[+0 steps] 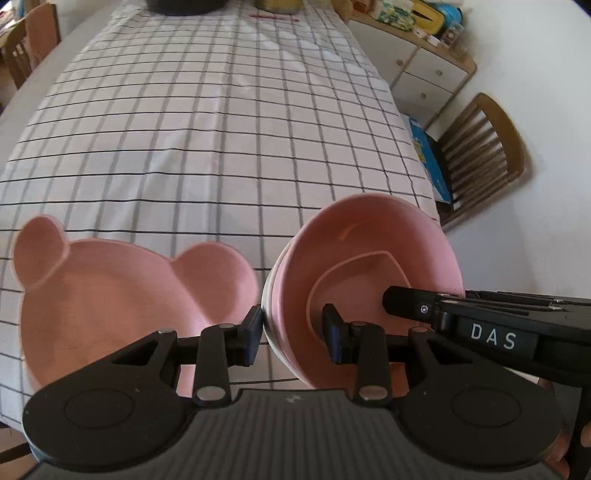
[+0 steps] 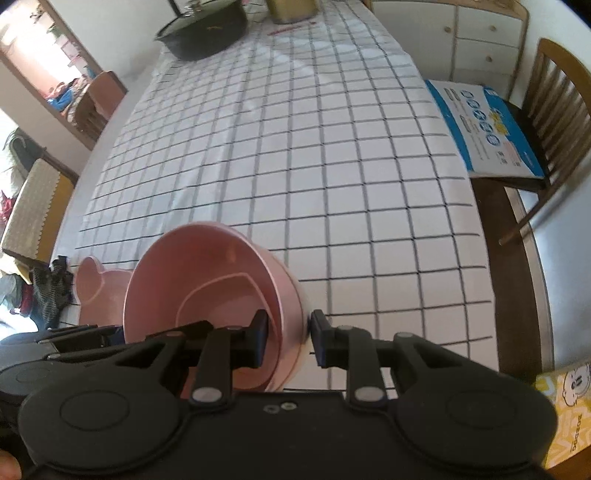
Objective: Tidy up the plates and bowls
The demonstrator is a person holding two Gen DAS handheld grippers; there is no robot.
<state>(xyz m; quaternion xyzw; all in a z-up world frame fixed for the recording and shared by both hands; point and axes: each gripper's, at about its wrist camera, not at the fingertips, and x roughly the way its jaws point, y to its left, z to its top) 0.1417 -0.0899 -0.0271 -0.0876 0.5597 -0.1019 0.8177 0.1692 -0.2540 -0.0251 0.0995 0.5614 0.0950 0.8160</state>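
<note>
A pink bowl (image 1: 369,243) is tilted up off the checked tablecloth, held between both grippers. My left gripper (image 1: 293,334) straddles its left rim, one finger outside and one inside. My right gripper (image 2: 288,338) straddles its right rim the same way; the bowl shows in the right wrist view (image 2: 207,266). Both sets of jaws look closed on the bowl's wall. A pink bear-shaped plate (image 1: 122,295) with two ears lies flat on the cloth, left of the bowl, and also shows in the right wrist view (image 2: 99,291).
The checked tablecloth (image 1: 221,129) covers the table. A black pot (image 2: 207,29) and a yellow container (image 2: 291,9) stand at the far end. A wooden chair (image 2: 554,122) with a blue-white box (image 2: 484,129) stands on the right. A yellow tissue box (image 2: 561,410) sits near right.
</note>
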